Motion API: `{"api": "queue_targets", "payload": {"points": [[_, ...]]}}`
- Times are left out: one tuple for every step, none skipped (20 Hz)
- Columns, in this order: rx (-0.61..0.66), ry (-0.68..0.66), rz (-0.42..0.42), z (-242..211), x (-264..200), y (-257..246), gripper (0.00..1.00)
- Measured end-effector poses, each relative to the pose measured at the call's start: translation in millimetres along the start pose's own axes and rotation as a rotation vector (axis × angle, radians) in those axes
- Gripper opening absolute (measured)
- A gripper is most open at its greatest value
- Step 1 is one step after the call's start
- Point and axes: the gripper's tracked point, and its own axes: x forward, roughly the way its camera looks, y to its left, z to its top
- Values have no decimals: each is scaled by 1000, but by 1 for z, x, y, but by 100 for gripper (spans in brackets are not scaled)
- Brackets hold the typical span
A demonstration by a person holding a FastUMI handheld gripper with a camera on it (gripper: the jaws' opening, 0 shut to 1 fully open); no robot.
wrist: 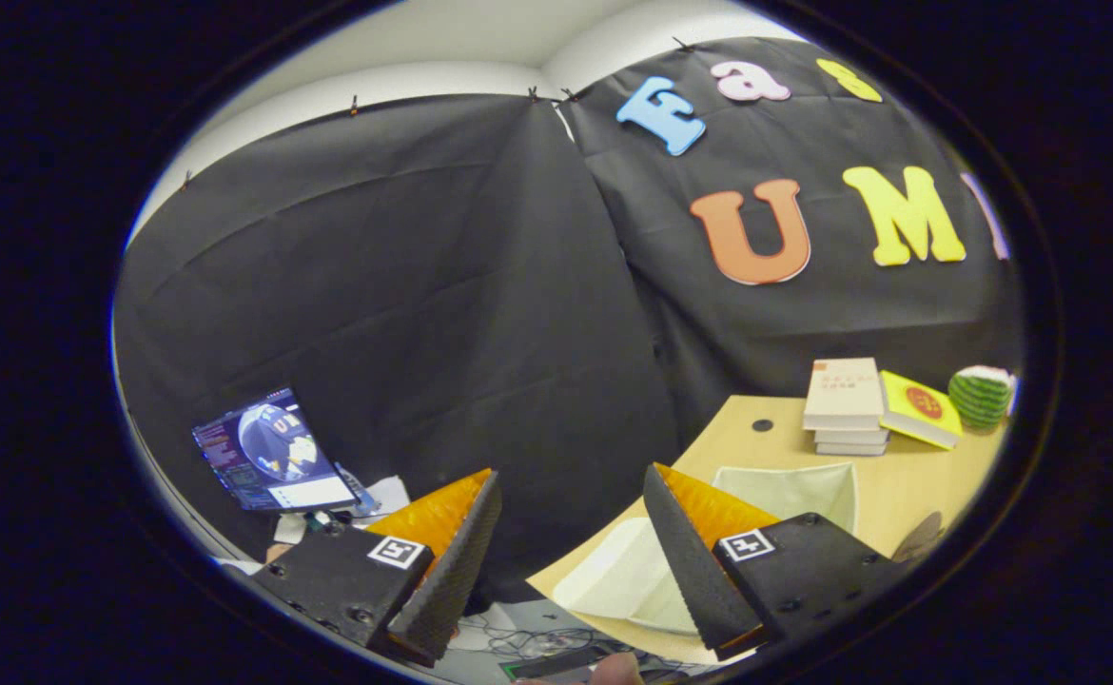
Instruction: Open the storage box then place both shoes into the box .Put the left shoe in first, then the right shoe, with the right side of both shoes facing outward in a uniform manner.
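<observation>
At the far left we see a laptop (271, 455) with its screen lit, standing open against the black cloth wall (442, 285) of the booth, with papers (387, 495) lying just beside it. Moving right, we find our claw (571, 480) held up in the air with its two fingers (452, 547) spread wide apart and nothing between them but the dark cloth beyond. The left finger hangs over the gap beside the desk, near the laptop; the right finger reaches over the near corner of the desk (899, 476). Below the claw, between the fingers' bases, cables (518, 642) lie on a lower surface.

The storage box (790, 490), pale and open at the top, sits on the wooden desk just ahead of the right finger's tip and slightly to its right, partly hidden behind that finger. A pale flat panel (618, 576), which may be the box's lid or flap, lies on the near edge of the desk just inside the right finger. We cannot tell whether anything is inside the box.

Farther back on the desk, beyond the box, stands a small stack of books (844, 404), with a yellow book (918, 409) leaning just beside it and a green striped ball-like object (980, 395) at the far right.
</observation>
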Motion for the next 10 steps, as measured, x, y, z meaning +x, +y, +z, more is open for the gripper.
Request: {"api": "queue_targets", "payload": {"points": [[-8,-1,-19,-1,-7,-9,97],[-16,0,-37,-2,-14,-17,97],[-28,-4,-57,-1,-21,-27,97],[-46,-7,-86,0,-29,-41,97],[-64,-10,-114,0,-36,-54,97],[-88,-10,-144,0,-46,-69,97],[-106,-6,-176,-1,-56,-85,97],[-119,-2,-211,-2,-66,-103,97],[-130,6,-233,-3,-76,-118,98],[-142,23,-247,-6,-86,-132,97]]}}
